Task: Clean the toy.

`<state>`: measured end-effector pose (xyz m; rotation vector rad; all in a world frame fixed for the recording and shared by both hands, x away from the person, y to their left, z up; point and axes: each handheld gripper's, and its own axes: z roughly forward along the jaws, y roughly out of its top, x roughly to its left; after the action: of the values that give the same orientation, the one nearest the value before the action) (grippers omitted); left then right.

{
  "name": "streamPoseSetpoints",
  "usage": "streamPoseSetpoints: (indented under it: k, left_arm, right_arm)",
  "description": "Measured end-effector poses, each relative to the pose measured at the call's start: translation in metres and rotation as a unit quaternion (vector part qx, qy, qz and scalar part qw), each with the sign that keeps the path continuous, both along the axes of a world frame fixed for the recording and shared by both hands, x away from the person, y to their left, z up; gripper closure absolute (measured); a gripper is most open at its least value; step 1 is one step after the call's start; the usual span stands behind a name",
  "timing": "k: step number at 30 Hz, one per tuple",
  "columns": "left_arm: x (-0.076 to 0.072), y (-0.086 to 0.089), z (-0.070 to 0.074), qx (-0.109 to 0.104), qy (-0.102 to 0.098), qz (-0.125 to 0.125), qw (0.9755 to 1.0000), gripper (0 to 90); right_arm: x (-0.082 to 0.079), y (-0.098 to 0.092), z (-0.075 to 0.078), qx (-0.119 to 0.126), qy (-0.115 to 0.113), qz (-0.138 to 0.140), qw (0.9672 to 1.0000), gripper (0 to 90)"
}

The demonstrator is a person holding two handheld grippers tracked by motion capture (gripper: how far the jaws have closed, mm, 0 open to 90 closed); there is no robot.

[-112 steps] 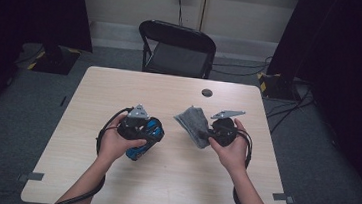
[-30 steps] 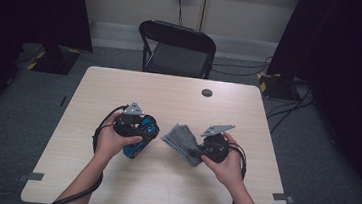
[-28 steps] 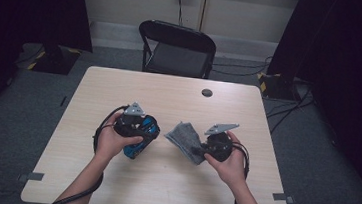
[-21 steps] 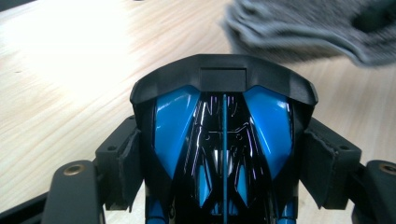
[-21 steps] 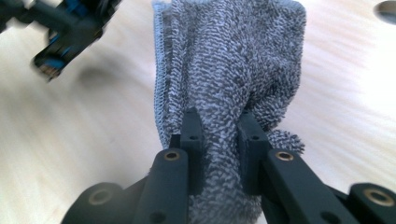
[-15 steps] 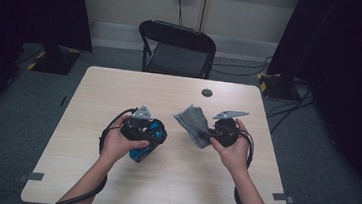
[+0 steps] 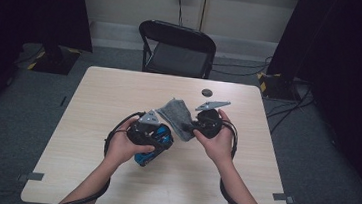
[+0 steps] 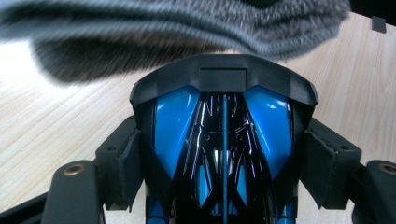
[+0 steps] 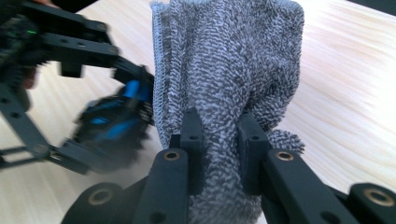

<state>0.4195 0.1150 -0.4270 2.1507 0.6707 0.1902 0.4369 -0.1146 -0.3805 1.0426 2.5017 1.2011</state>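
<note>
Jaws clenched both sides: left gripper (image 7: 157, 142) on blue toy car (image 8: 223, 140), right gripper (image 9: 219, 140) on gray cloth (image 9: 229, 70), mid-frame. Wiping step probably; next, cloth onto car.

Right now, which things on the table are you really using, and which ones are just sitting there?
In use: grey cloth pinched in the right gripper; blue and black toy car clamped in the left gripper.

Just there: small dark round thing on the table; folding chair behind it.
</note>
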Motion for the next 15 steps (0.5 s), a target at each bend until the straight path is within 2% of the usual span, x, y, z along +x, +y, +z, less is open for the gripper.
streamPoseSetpoints:
  k: [5, 7, 15]
  left_arm:
    - [0.003, 0.006, -0.003, 0.002, 0.002, 0.011, 0.9999, 25.5]
    - [0.005, 0.009, -0.004, 0.000, 0.002, 0.016, 0.9999, 25.5]
    - [0.007, 0.016, -0.003, -0.002, 0.003, 0.027, 0.9996, 25.5]
  right_arm:
    - [-0.005, 0.009, -0.001, 0.006, 0.004, 0.022, 0.9997, 76.2]
    - [-0.006, 0.010, -0.001, 0.015, 0.007, 0.030, 0.9994, 76.2]
    - [-0.013, 0.008, -0.004, 0.009, 0.009, 0.047, 0.9988, 76.3]
